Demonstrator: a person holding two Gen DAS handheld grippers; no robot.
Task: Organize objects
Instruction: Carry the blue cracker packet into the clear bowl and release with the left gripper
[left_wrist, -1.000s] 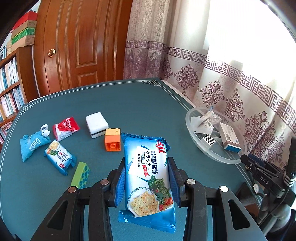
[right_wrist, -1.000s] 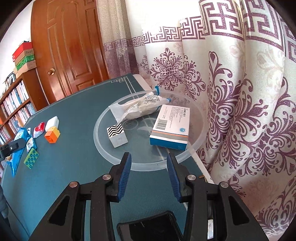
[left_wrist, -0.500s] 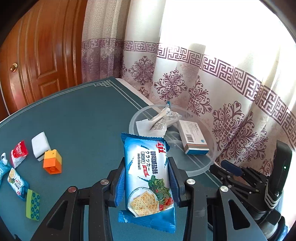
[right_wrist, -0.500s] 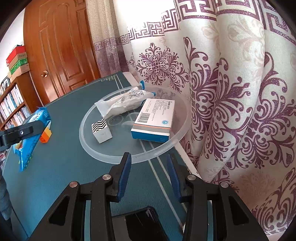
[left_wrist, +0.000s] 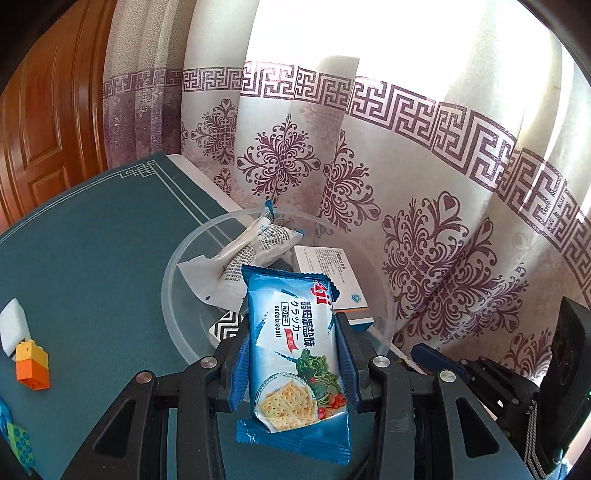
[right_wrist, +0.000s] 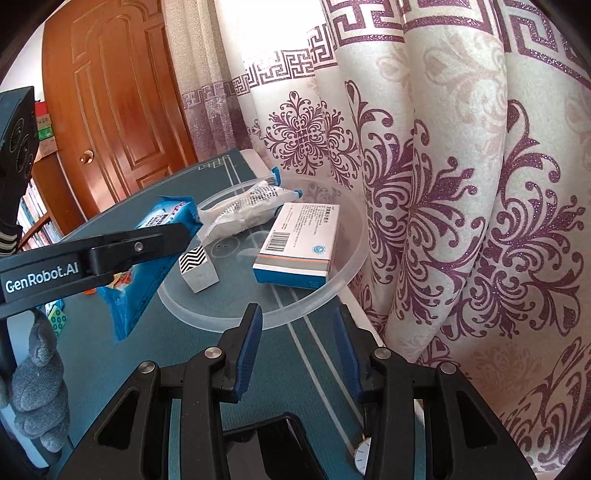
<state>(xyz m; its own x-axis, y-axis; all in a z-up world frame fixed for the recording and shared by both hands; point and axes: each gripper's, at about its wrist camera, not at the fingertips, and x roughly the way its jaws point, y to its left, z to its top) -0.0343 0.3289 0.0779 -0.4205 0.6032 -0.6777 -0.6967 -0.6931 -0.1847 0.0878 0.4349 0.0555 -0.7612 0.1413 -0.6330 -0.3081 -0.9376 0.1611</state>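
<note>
Since a second ago we have carried the cracker packet (left_wrist: 295, 354) from mid-table over to the clear bowl (left_wrist: 173, 266); our left gripper (left_wrist: 291, 354) pinches it above the near rim. In the right view, our right gripper (right_wrist: 297, 347) hangs spread, holding nothing, just short of the bowl.

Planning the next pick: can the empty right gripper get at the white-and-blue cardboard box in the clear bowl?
Probably yes: right gripper is open, and the box lies uncovered straight ahead.
</note>
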